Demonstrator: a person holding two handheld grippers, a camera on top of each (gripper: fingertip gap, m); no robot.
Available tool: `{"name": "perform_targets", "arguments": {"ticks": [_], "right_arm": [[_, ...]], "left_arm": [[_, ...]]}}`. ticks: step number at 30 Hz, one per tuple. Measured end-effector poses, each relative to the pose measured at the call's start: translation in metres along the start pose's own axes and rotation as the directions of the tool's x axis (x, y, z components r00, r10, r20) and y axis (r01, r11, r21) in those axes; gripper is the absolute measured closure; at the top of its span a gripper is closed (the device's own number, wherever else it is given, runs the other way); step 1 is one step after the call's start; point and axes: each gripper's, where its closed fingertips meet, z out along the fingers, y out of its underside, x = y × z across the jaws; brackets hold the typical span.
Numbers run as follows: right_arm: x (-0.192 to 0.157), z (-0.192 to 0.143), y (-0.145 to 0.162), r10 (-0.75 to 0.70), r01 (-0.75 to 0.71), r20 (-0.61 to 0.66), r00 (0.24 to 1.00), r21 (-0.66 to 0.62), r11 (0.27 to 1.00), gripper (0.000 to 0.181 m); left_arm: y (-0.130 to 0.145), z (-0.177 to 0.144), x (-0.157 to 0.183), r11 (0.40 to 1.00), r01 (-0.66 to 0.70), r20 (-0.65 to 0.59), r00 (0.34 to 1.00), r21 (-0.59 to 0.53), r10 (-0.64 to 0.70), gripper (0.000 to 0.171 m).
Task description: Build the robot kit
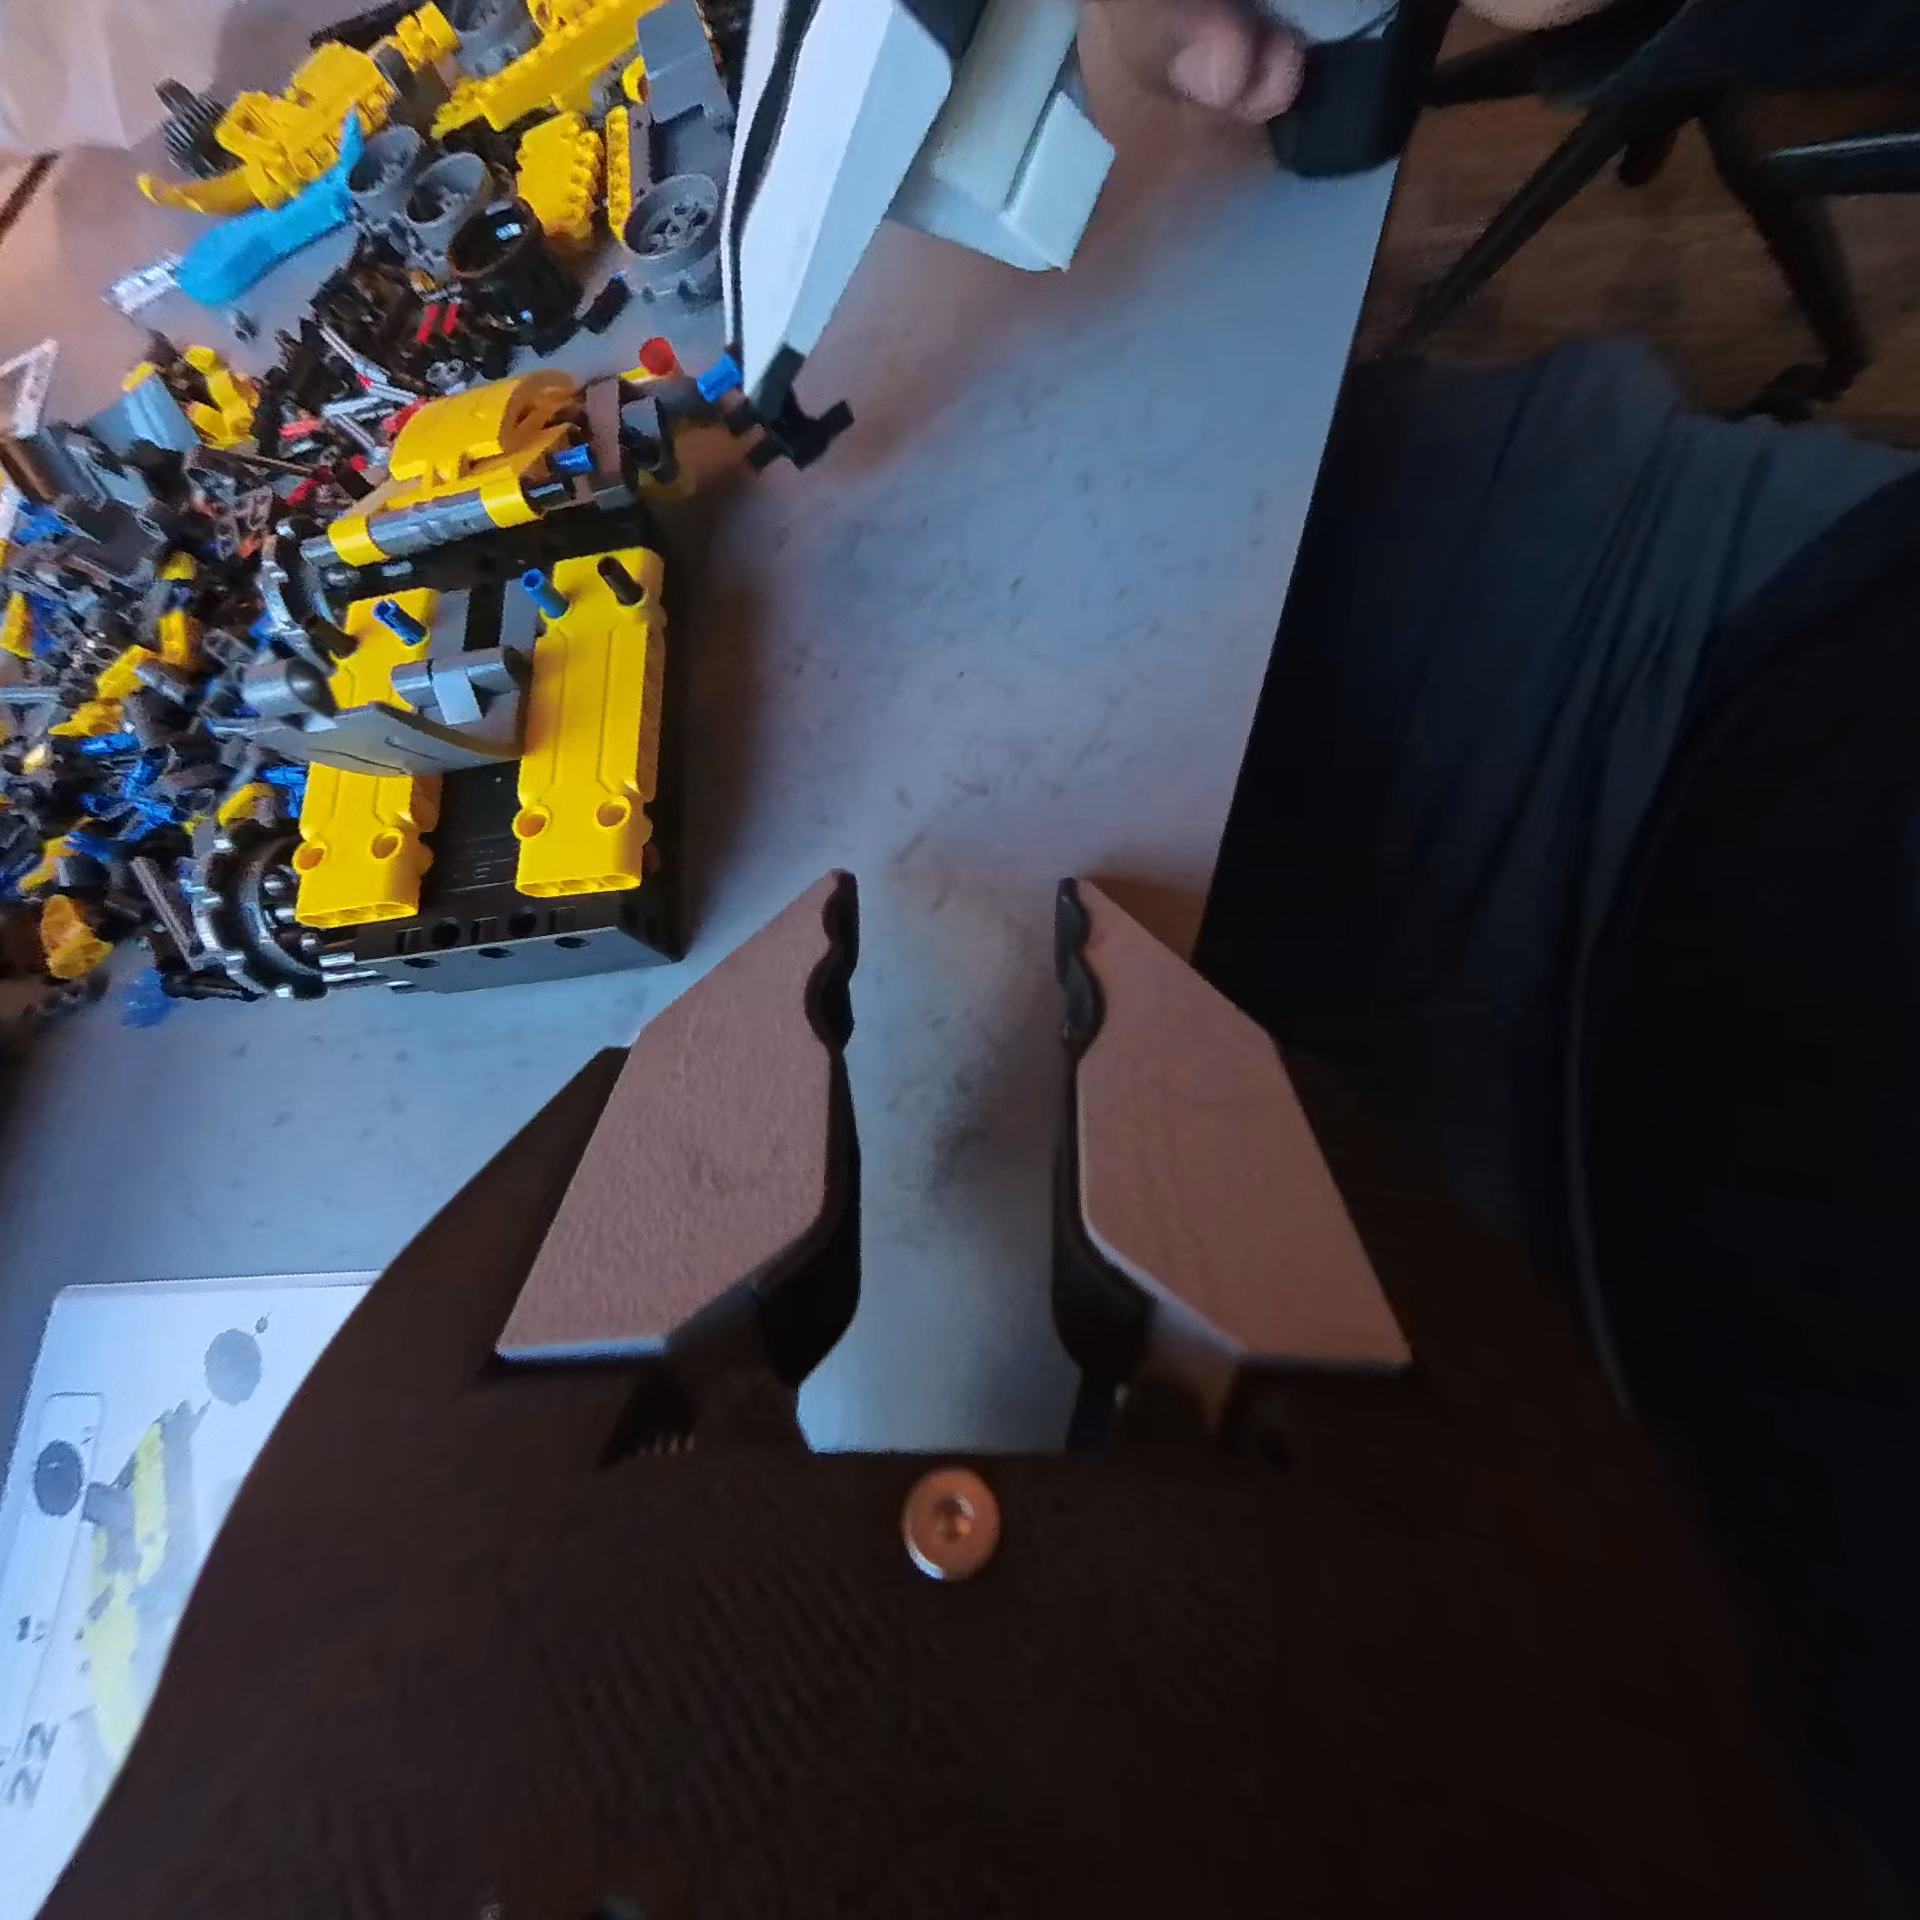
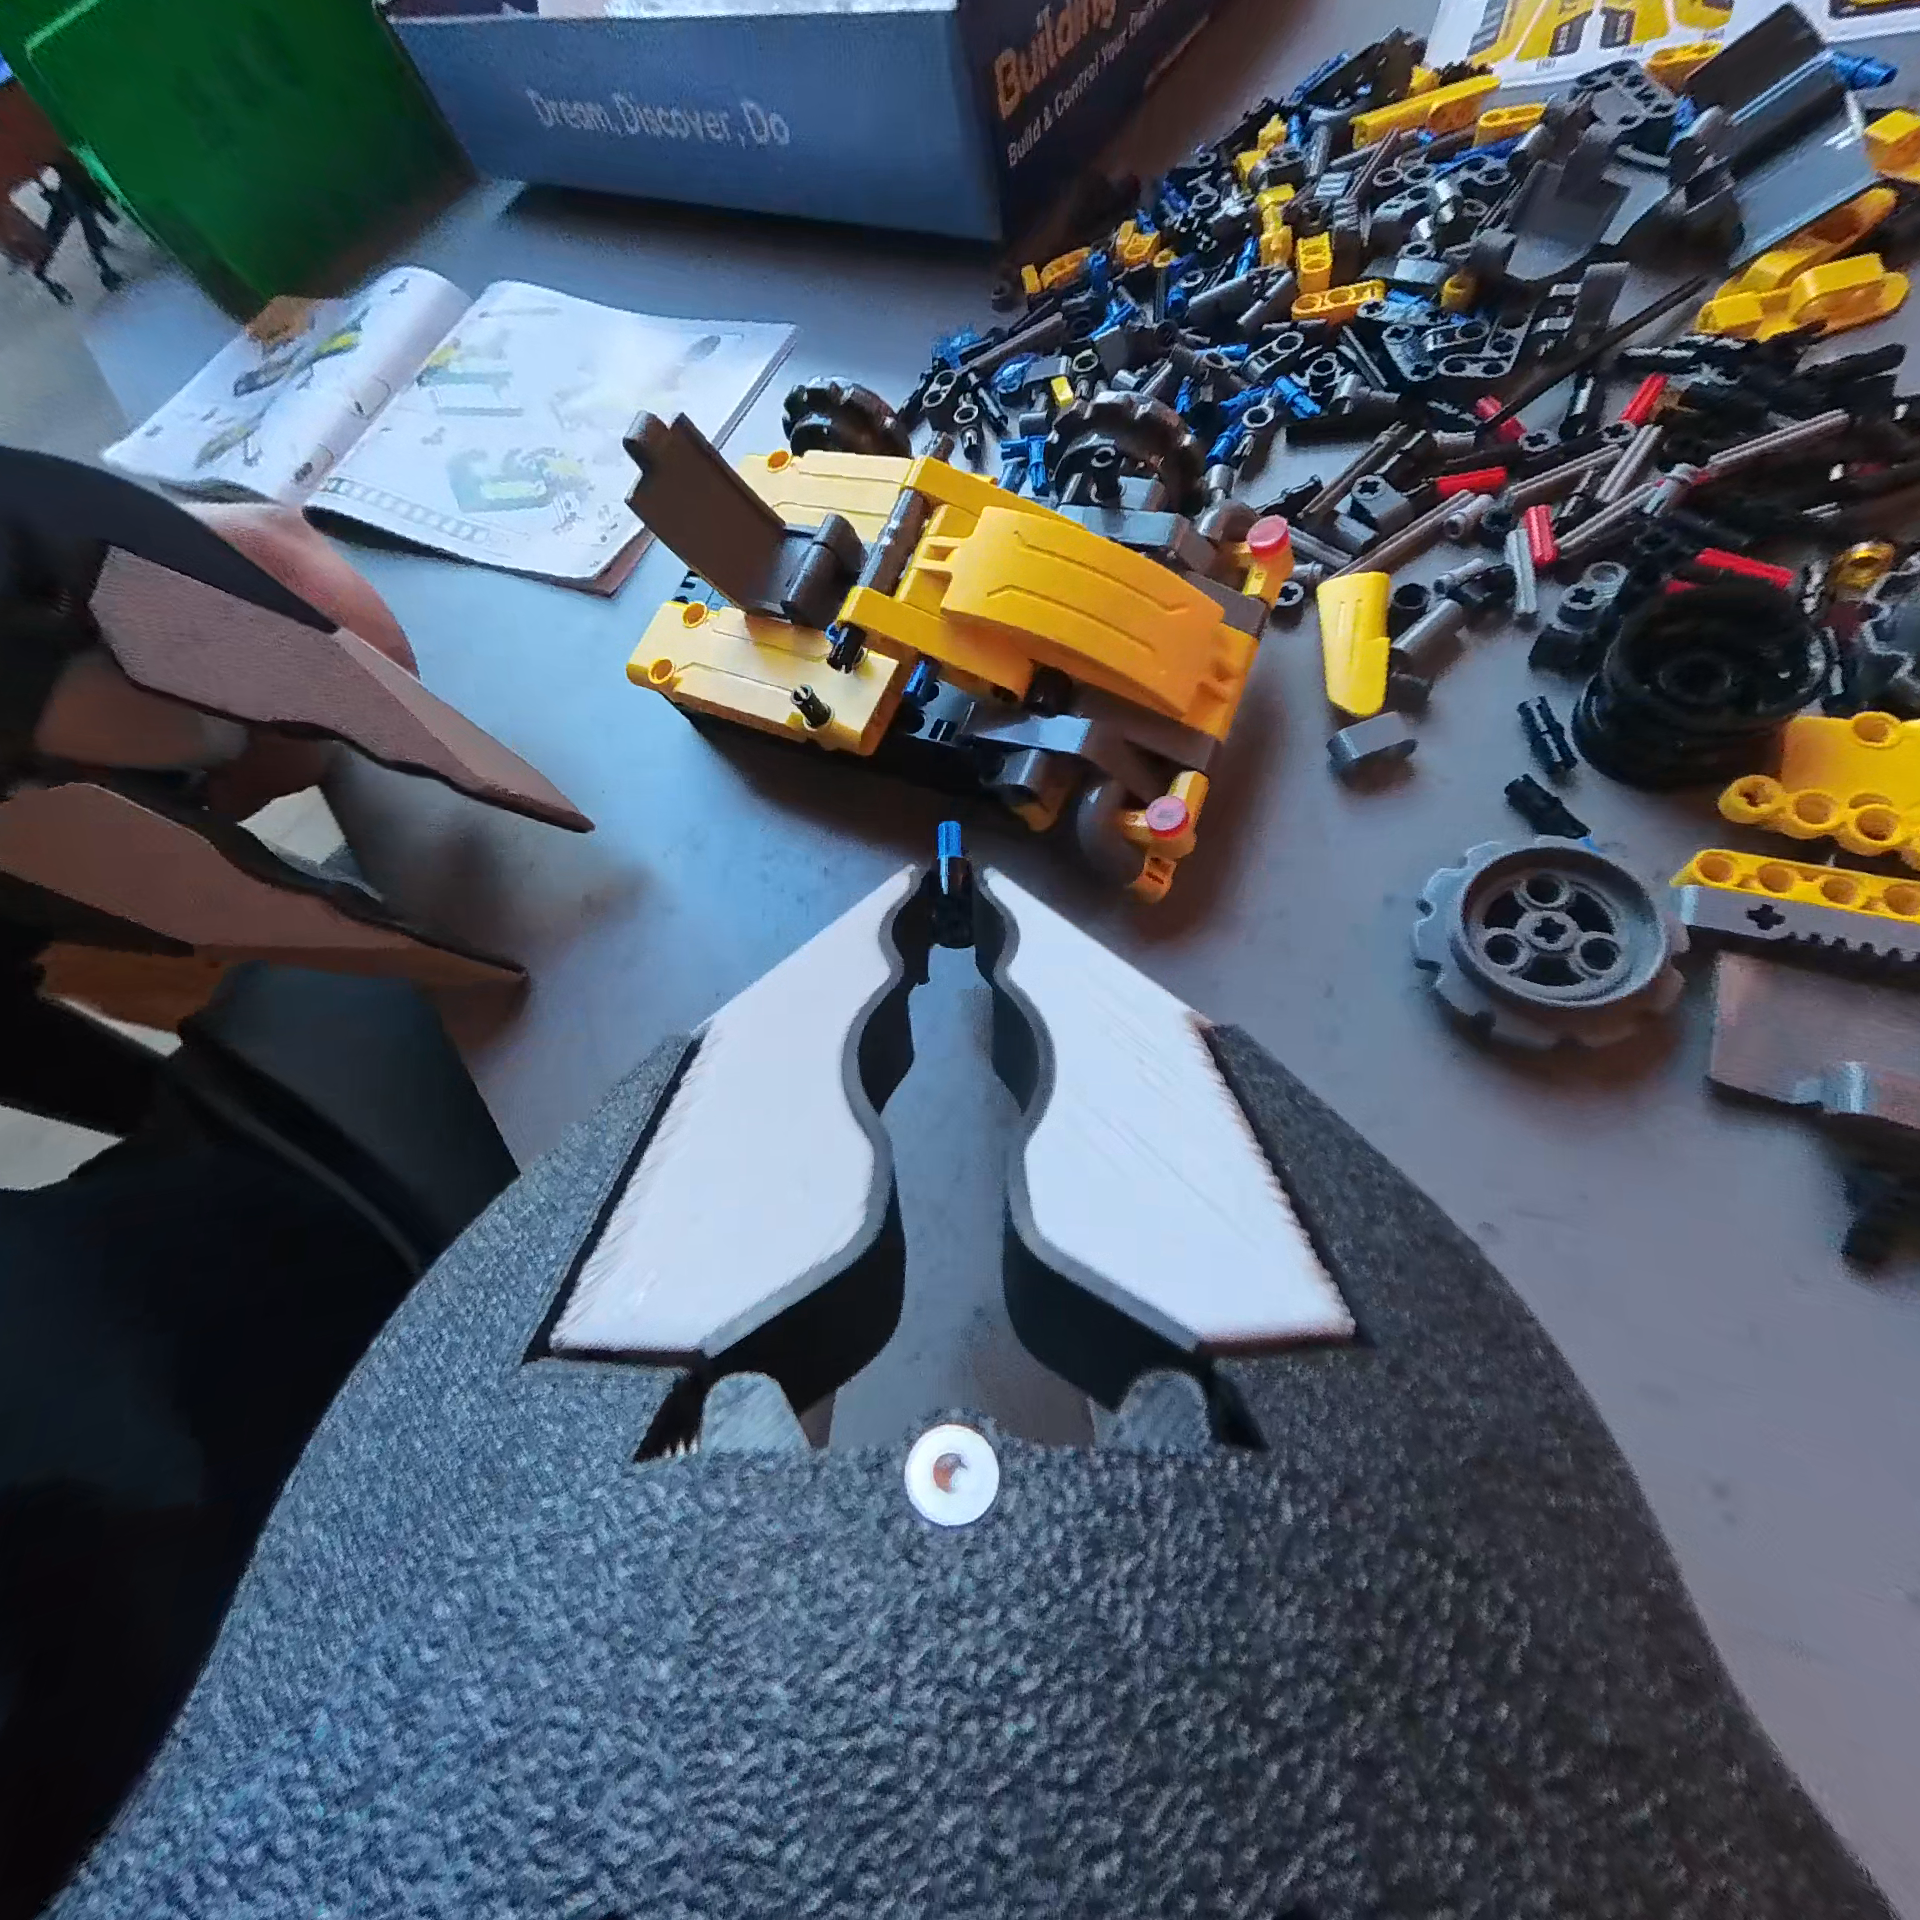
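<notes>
My right gripper point(image 2: 951, 883) has white fingers and is shut on a small black pin with a blue tip point(image 2: 948, 868). It holds the pin just above the grey table point(image 2: 727, 831), close in front of a partly built yellow and black vehicle model point(image 2: 966, 623). My left gripper point(image 1: 956, 904) has brown fingers and is open and empty. It hovers over the table point(image 1: 987, 623) near its edge, to the right of the model point(image 1: 488, 748). The right gripper also shows in the left wrist view point(image 1: 795, 416), at the model's far end. The left gripper shows at the left of the right wrist view point(image 2: 540, 894).
A big pile of loose yellow, black, blue and red parts point(image 2: 1455, 312) covers the table's right side. A grey wheel point(image 2: 1548, 935) and a black tyre point(image 2: 1694, 675) lie nearer. An open instruction booklet point(image 2: 468, 416), a cardboard box point(image 2: 727, 114) and a green object point(image 2: 229, 125) are behind. The table edge point(image 1: 1299, 582) borders a dark chair. The tips of one gripper are about 11 cm away from the tips of the other. My right gripper is the nearer one to the grey wheel point(image 2: 1548, 935): about 10 cm, against 20 cm. Seen from the left wrist view point(image 1: 677, 225) as well.
</notes>
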Motion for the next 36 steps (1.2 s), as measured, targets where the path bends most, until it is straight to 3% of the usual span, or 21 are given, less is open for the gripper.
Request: {"name": "perform_targets", "arguments": {"ticks": [18,36], "right_arm": [[-0.006,0.013,0.008,-0.055,0.054,-0.004,0.998,-0.079,0.995,0.174],[-0.009,0.009,0.003,-0.039,0.04,0.033,0.999,-0.04,0.998,0.175]], "left_arm": [[0.0,0.0,0.003,1.0,-0.017,-0.009,1.0,0.002,0.017,0.143],[0.001,0.002,-0.002,1.0,0.019,0.001,1.0,-0.011,-0.019,0.146]]}}
